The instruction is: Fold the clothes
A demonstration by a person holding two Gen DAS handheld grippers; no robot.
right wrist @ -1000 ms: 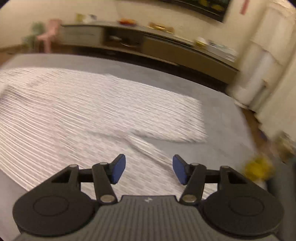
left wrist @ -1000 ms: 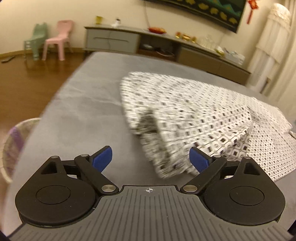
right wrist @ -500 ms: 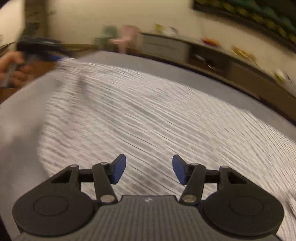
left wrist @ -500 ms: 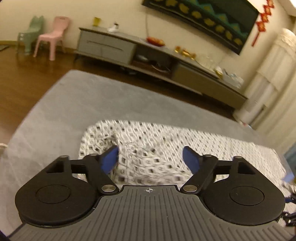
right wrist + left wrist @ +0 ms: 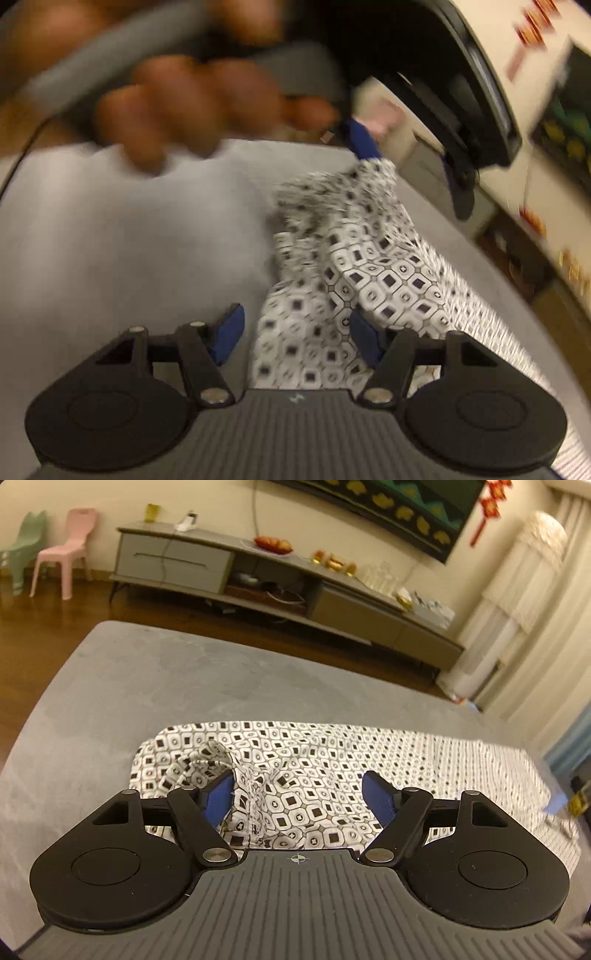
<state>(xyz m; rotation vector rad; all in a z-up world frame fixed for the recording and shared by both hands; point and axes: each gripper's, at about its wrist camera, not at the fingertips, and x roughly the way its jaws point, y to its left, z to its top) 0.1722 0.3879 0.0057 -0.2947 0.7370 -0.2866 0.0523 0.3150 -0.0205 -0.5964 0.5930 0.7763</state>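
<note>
A white garment (image 5: 317,775) printed with small black squares lies spread on the grey bed (image 5: 155,686). My left gripper (image 5: 299,797) hovers open low over the garment's left end. A raised pleat of cloth (image 5: 207,757) leans against its left finger, and nothing is clamped. In the blurred right wrist view my right gripper (image 5: 295,336) is open over the same cloth (image 5: 369,266), near its edge. A peak of the fabric rises to a blue finger (image 5: 360,138) of the left gripper, with the person's hand (image 5: 184,107) above it.
Bare grey bed surface (image 5: 110,240) lies left of the garment. Beyond the bed's far edge are wooden floor, a long low TV cabinet (image 5: 295,590), a pink chair (image 5: 62,554) and a green chair (image 5: 22,557). Pale curtains (image 5: 517,609) hang at the right.
My left gripper has come in low over the garment's left end, and a pleat now rests against its finger. My right gripper has swung left until it faces the left one. Both stayed open.
</note>
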